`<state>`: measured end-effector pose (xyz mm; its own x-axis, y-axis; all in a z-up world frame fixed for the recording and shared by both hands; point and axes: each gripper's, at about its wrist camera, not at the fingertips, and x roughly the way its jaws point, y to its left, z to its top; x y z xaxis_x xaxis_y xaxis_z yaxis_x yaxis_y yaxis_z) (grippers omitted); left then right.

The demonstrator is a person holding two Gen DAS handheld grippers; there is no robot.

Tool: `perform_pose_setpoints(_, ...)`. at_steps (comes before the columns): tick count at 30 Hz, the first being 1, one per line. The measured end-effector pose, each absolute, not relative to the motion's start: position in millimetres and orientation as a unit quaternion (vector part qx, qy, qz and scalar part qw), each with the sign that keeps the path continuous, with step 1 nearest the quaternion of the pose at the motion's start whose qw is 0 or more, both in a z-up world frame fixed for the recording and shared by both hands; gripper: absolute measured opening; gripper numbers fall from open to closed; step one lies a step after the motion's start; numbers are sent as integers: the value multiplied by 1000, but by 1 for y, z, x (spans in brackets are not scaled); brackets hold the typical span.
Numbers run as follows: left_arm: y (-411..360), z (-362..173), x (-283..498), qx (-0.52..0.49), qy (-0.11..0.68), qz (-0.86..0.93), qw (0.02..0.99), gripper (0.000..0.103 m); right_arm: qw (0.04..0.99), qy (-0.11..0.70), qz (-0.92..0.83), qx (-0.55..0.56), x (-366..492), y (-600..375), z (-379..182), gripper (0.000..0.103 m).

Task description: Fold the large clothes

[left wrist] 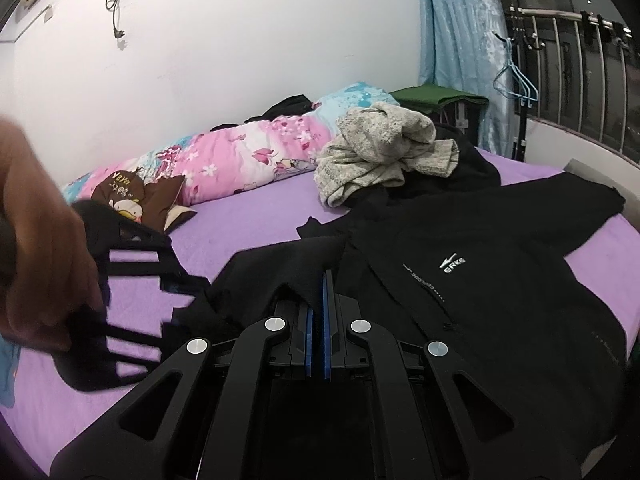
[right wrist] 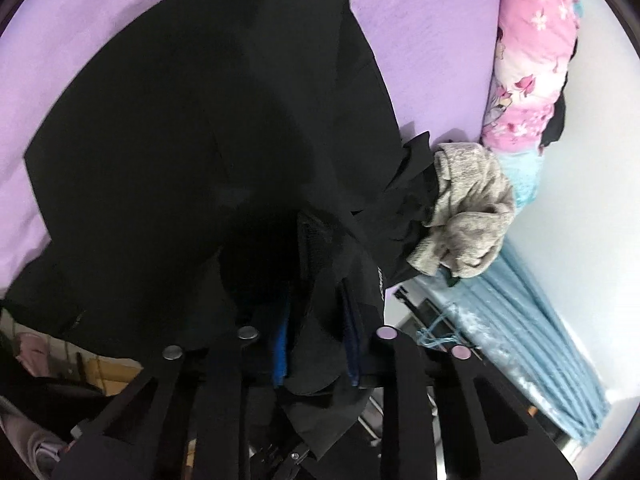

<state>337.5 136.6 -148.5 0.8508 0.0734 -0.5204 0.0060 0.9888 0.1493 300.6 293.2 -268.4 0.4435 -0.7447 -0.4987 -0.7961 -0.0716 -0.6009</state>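
A black jacket [left wrist: 472, 300] with a white ERKE logo lies spread on the purple bed sheet [left wrist: 248, 220]. My left gripper [left wrist: 318, 300] is shut, its blue pads together, with a raised fold of the jacket's edge pinched at the tips. On the left of the left wrist view a hand [left wrist: 36, 232] holds my right gripper [left wrist: 188, 300], blurred, at the jacket's near-left edge. In the right wrist view the jacket [right wrist: 192, 140] fills the middle, and my right gripper [right wrist: 316, 320] has a bunch of black fabric pressed between its blue pads [right wrist: 280, 344].
A crumpled grey knit garment [left wrist: 380, 152] lies on dark clothes behind the jacket. A pink floral bolster [left wrist: 248, 156] and a brown cartoon cushion [left wrist: 136, 200] line the white wall. A blue curtain [left wrist: 452, 20], blue hangers [left wrist: 516, 76] and a metal railing [left wrist: 580, 80] stand at the right.
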Motion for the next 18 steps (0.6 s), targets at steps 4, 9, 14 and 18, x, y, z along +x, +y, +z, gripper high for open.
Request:
perform_pose_setpoints(4, 135, -149, 338, 75, 275, 18, 958, 3, 460, 548, 68, -695, 307, 295, -242, 8)
perform_pose_setpoints(9, 126, -147, 334, 92, 268, 20, 959, 6, 518, 539, 108, -656, 316, 289, -187, 8)
perform_pose_setpoints(14, 117, -143, 334, 97, 263, 16, 960, 7, 584, 524, 157, -599, 319, 253, -117, 7)
perform_pose_setpoints(18, 107, -144, 334, 108, 264, 14, 958, 9, 638, 535, 172, -526, 337, 200, -70, 6)
